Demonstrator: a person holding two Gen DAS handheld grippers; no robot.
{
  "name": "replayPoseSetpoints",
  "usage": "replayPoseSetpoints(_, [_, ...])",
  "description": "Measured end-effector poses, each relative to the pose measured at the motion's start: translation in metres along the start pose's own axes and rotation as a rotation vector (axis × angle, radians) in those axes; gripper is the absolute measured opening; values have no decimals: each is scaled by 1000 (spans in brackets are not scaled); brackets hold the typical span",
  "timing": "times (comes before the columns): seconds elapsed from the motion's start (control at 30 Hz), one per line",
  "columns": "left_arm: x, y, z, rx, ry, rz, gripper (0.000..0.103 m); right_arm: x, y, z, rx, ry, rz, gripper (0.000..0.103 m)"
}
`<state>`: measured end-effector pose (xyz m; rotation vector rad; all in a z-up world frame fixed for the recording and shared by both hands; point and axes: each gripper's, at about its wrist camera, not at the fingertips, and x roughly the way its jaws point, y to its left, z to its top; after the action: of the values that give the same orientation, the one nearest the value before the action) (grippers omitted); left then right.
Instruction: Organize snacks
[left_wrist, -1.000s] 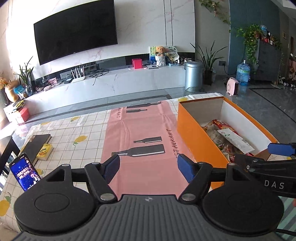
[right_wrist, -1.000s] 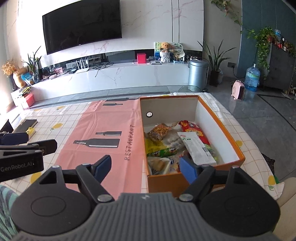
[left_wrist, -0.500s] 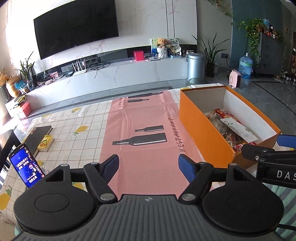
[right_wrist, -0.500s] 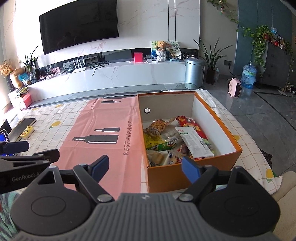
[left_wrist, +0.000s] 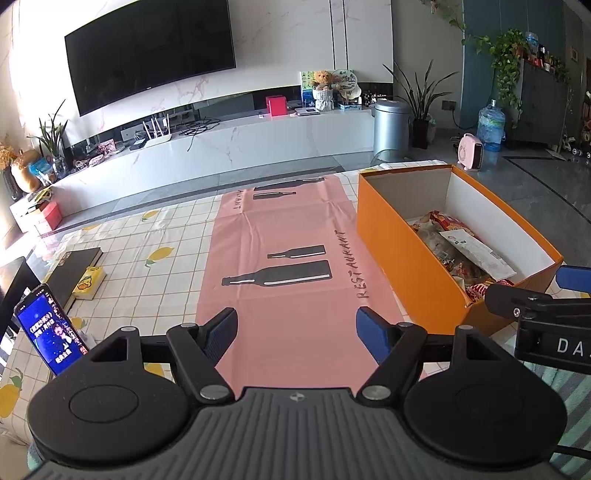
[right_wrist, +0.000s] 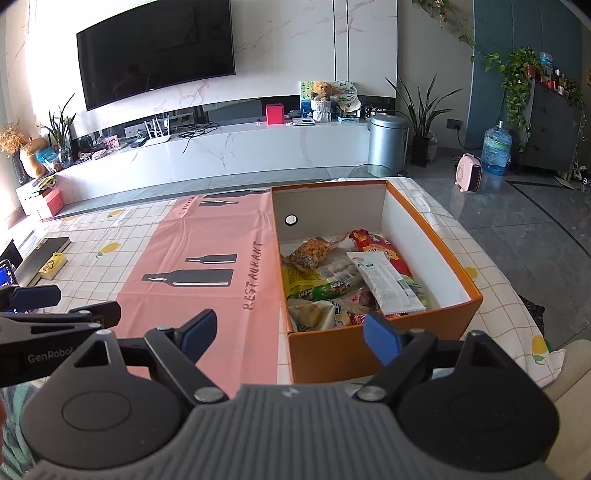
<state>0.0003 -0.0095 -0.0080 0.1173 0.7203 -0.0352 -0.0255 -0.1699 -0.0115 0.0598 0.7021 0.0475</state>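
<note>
An open orange box stands on the right part of the table, holding several snack packets, with a white packet lying on top. The box also shows in the left wrist view. My right gripper is open and empty, held above the near end of the box and the pink mat. My left gripper is open and empty above the near end of the pink mat, left of the box. Each gripper shows at the edge of the other's view.
The table has a checked lemon-print cloth. At its left side lie a dark book, a small yellow box and a propped phone with a lit screen. Behind are a TV wall, a low white cabinet and a metal bin.
Both grippers have drawn back and risen a little from the table, so the box and mat look farther off. Both stay open and empty.
</note>
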Motion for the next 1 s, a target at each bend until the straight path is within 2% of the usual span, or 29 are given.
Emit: replayPoseSetpoints(1.0, [-1,4,2,-25,19,-13,86,4,2,0,-25,7,12,86])
